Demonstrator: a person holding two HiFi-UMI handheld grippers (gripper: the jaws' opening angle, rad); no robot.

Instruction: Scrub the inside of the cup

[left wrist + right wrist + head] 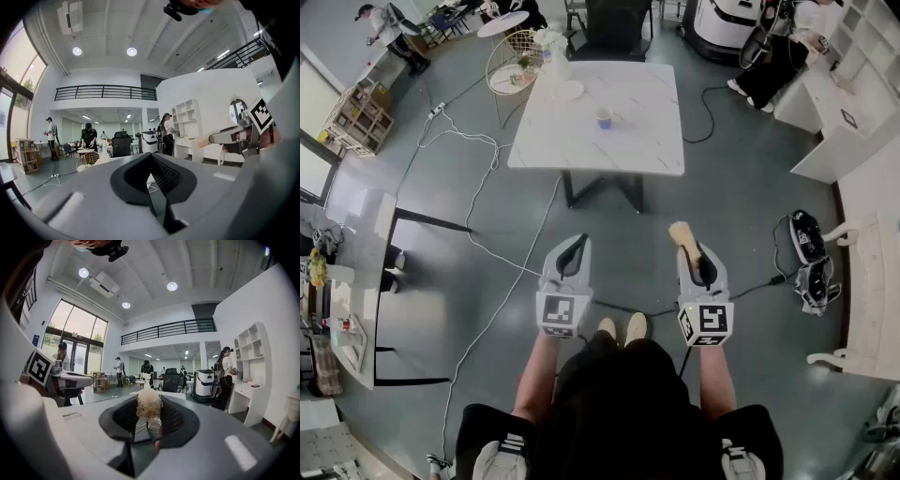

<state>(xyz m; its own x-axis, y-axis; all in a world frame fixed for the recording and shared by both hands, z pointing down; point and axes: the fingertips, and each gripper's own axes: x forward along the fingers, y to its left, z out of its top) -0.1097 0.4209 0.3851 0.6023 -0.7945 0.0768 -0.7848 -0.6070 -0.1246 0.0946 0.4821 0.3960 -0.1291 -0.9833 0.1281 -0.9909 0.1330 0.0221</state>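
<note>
Left gripper (574,251): jaws pressed together, nothing between, held level.
Cup (604,118): small, upright on table (581,150), well ahead of both grippers. Probably light, rigid, easily tipped, perhaps breakable; best pinched at the wall or rim.
Right gripper (694,258): clamped on brush (682,232), soft bristle head pointing forward.

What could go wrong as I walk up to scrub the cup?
Cables trail over the floor around the table and toward your feet, so you could trip. The cup is small and stands free, and the left gripper is shut and empty. The brush in the right gripper may therefore tip or push it unless you hold it first.
</note>
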